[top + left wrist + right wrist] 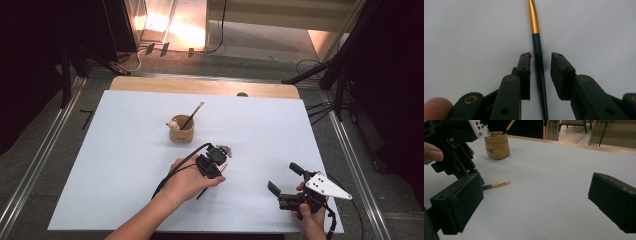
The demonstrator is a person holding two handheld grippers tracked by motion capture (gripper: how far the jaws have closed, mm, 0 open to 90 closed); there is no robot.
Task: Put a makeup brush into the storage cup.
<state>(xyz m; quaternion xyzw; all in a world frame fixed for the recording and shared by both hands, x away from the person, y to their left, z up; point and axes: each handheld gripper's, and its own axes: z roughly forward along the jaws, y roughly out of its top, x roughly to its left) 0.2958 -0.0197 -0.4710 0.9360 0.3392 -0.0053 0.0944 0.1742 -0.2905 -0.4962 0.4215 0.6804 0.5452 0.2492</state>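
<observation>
A thin brush (538, 57) with a dark handle and a gold ferrule (534, 20) lies flat on the white table top (125, 165). My left gripper (541, 62) points down over it, open, with one jaw on each side of the handle and a small gap at both. From above, the left gripper (212, 167) covers the brush's middle, and the brush's orange end (224, 166) pokes out beside it. The right gripper (284, 177) stands open near the front right with nothing between its jaws. Seen from the right gripper (535, 195), the brush (496, 184) lies ahead to the left.
A small tan pouch (181, 131) stands at mid-table holding another brush (192, 116) and a small white figure (173, 125). The pouch (497, 145) is beyond the left gripper (456, 162). A wooden table edge (200, 86) borders the far side. Dark stands flank the table.
</observation>
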